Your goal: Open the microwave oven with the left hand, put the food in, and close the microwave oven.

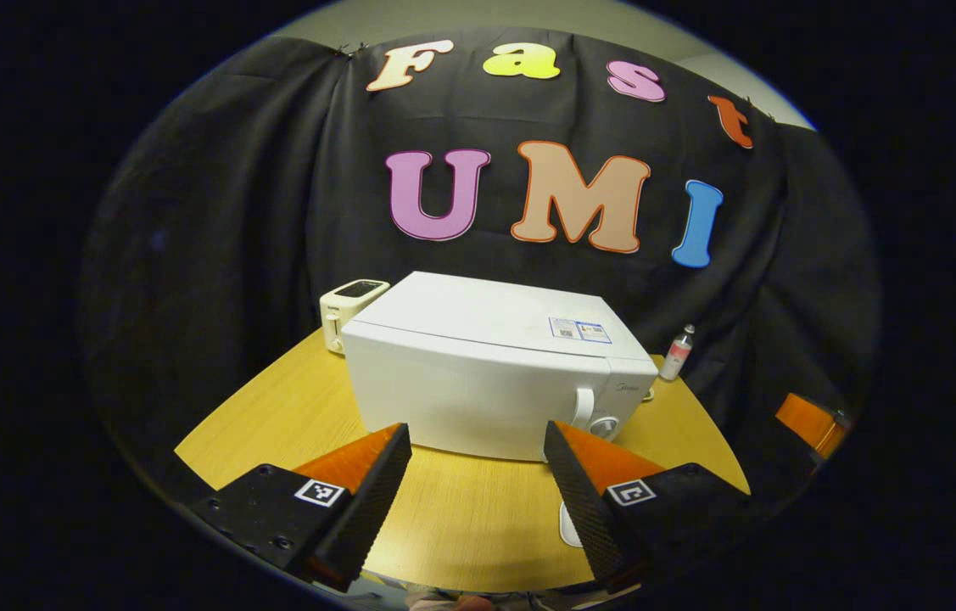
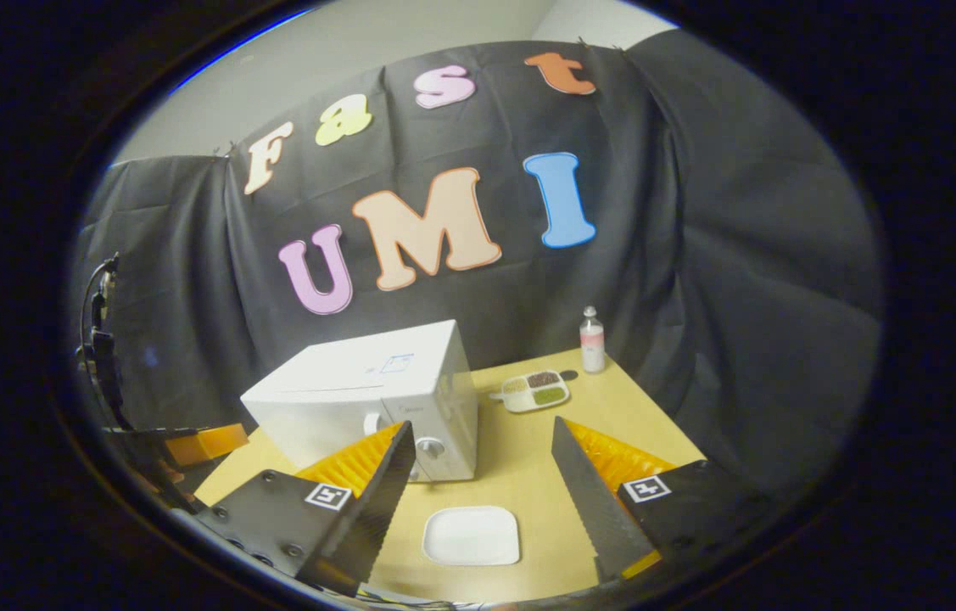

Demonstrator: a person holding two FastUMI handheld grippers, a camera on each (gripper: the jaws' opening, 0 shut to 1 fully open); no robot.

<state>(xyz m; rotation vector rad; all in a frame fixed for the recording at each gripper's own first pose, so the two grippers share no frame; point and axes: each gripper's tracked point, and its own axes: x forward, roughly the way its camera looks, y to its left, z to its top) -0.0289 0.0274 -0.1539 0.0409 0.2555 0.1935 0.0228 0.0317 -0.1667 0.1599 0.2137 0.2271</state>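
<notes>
Wooden tabletop (image 2: 520, 475) against black cloth is the whole workspace; task looks to be at the very start, nothing done yet

Near to far, right gripper view:
- right gripper (image 2: 482, 475) at frame bottom, jaws spread wide, nothing between them
- white square plate (image 2: 471, 535) low centre, between the fingers in the picture, lying flat on the table, apparently bare
- microwave (image 2: 376, 403) left of centre, door closed, handle (image 2: 371, 423) and knob (image 2: 430, 446) at its front right edge
- divided tray of food (image 2: 533, 389) right of the microwave, apart from it, three fillings visible
- small bottle (image 2: 592, 339) just behind the tray near the cloth, upright

Left gripper view:
- left gripper (image 1: 478, 484) at frame bottom, jaws released, empty, pointed at the microwave front, well short of it
- handle sits centre right, just above the right-hand finger
- toaster (image 1: 350, 312) behind the microwave's left corner
- orange object at right edge is probably the other gripper, can't confirm

Status judgement: door not opened, food still out on the table, right gripper not on it. All three steps remain: left pulls the handle, right loads the food, door shut. Whether "food" means the tray or goes via the plate can't be told from this
</notes>
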